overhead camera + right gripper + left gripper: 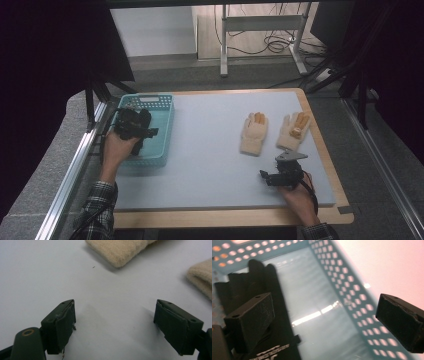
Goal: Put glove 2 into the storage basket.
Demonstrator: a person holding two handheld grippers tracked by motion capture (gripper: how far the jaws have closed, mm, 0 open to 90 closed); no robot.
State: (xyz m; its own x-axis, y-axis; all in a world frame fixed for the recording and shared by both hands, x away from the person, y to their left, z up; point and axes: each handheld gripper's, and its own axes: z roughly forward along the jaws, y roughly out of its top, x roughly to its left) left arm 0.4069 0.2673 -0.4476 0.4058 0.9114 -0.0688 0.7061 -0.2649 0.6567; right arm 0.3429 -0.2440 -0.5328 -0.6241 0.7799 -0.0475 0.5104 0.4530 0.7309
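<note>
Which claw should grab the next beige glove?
Right. The right claw is open on the mat just short of the two beige gloves. The left claw is open over the teal basket, beside a black glove.

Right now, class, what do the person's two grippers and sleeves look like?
Both are black two-jaw tools with blocky rectangular pads. The right gripper carries a grey three-cornered plate on top, and a dark cable loops behind the hand. The left gripper is a bulky black block. The sleeves are plaid, dark with pale lines.
</note>
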